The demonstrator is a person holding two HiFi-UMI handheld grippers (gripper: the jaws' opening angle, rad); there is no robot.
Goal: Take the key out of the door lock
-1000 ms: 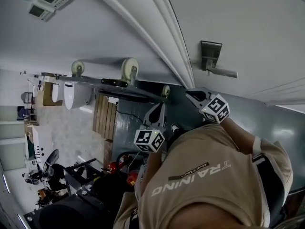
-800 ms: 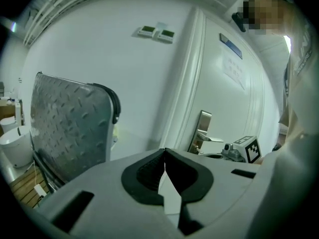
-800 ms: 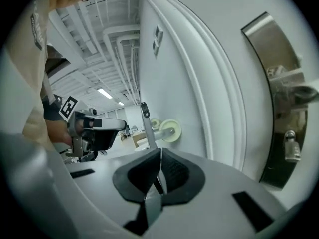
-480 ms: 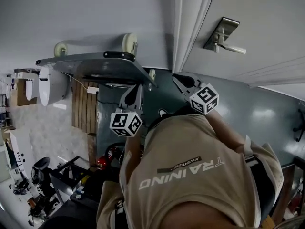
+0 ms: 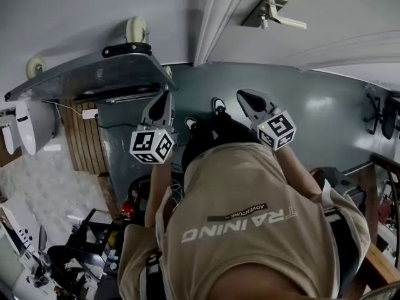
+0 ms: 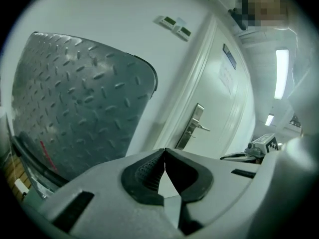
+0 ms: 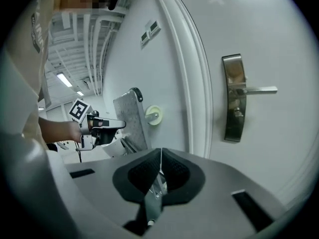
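Both tongs have pulled back from the door (image 5: pixel 350 5), its handle (image 5: pixel 275 8) now farther off. The right tongs (image 7: pixel 160 156) are clenched on the key (image 7: pixel 152 200), the left tongs (image 6: pixel 165 153) clenched empty: the key seems out.

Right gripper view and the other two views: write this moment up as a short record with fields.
right gripper: jaws shut on a thin metal piece, apparently the key
left gripper: jaws shut, nothing between them
door handle: lever on a metal plate, clear of both grippers
trolley: stood on end beside the door
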